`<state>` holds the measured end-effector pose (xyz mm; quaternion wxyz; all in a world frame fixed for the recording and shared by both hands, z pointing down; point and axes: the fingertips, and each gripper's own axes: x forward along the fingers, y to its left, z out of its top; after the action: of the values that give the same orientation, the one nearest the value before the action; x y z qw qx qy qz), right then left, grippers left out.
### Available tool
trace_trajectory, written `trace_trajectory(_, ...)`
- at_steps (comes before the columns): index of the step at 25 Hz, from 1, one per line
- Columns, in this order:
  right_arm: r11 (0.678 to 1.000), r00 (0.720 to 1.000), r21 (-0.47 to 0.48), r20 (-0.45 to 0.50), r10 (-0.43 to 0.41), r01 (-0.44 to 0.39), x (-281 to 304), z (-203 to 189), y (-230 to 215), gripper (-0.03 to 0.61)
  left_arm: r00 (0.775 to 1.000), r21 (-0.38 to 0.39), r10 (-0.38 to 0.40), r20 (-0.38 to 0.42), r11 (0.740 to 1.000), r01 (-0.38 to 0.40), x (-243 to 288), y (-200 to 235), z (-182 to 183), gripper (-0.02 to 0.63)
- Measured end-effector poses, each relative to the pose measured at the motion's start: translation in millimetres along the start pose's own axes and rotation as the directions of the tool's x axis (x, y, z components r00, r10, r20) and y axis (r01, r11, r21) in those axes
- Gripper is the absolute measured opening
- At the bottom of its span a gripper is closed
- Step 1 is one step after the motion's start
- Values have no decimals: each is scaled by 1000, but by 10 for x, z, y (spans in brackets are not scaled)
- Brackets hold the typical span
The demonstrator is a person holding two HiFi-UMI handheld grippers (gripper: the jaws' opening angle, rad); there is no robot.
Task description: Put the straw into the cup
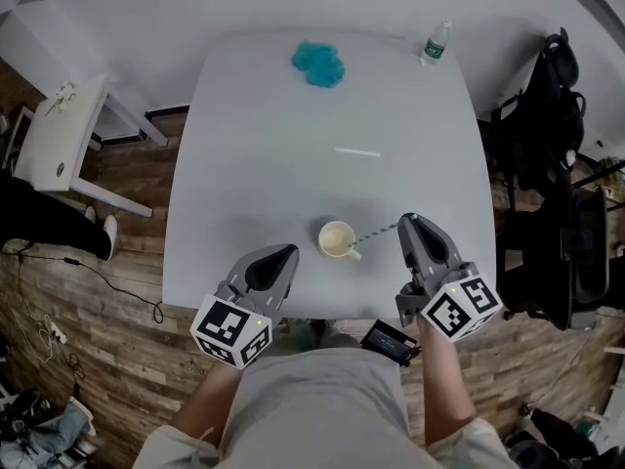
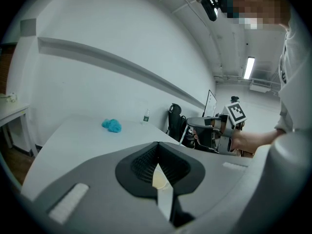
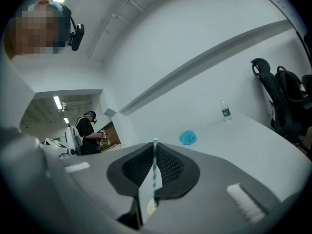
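Now my right gripper [image 1: 408, 220] clamped on striped straw [image 1: 377, 233], free end just at rim of cup [image 1: 335, 239]. My left gripper [image 1: 290, 251] closed, empty, beside cup. I judge: tilt straw end down into mouth before letting go, no nudging cup.

Two straws: the striped straw [image 1: 376, 231] in the right claw [image 1: 408, 221], a white straw [image 1: 357, 151] beyond it. One cup [image 1: 336, 239], one bottle [image 1: 437, 43], one blue cloth [image 1: 318, 63].
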<state>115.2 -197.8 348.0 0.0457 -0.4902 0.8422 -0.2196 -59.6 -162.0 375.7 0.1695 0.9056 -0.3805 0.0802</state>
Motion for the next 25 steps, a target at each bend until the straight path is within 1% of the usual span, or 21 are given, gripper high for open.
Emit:
trace_trajectory(10,1000,999,23,-33,3,-3,234,-176,-128,26,999,-28,6,-35,1000,-7,134,160,-137,18)
trace_trajectory(18,1000,998,30,-58,8,-7,381,-294,-153,26,1000,-45,18,-22,999,-19,195,255,-138,18)
trace_trajectory(25,999,997,47,-73,14,-11,426,-375,-176,26,999,-58,18,-38,998,-20,234,253,-223,18)
